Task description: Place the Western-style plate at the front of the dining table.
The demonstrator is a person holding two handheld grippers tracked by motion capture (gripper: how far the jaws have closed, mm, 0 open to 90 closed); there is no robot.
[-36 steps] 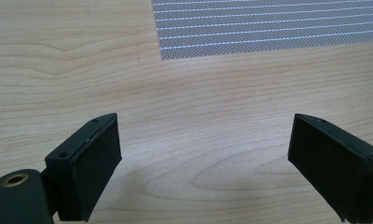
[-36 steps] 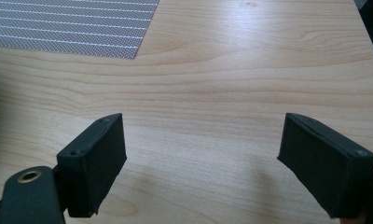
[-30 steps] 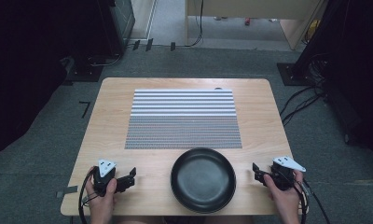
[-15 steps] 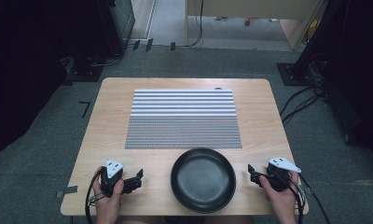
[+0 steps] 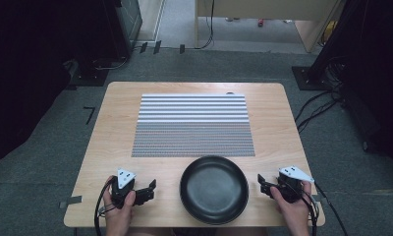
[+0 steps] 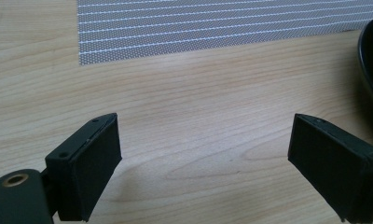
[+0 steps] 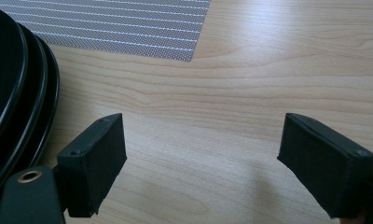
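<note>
The black plate (image 5: 213,189) is set at the near edge of the wooden table (image 5: 111,123), just before the striped placemat (image 5: 193,125), and is flanked by the left gripper (image 5: 149,190) and right gripper (image 5: 262,186), both held wide open and empty, apparently readied for a two-sided lift.

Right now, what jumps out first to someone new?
The black plate at the near edge of the wooden table, between the two grippers. Just behind it lies a grey striped mat. The left gripper and right gripper sit either side, jaws open, holding nothing.
</note>
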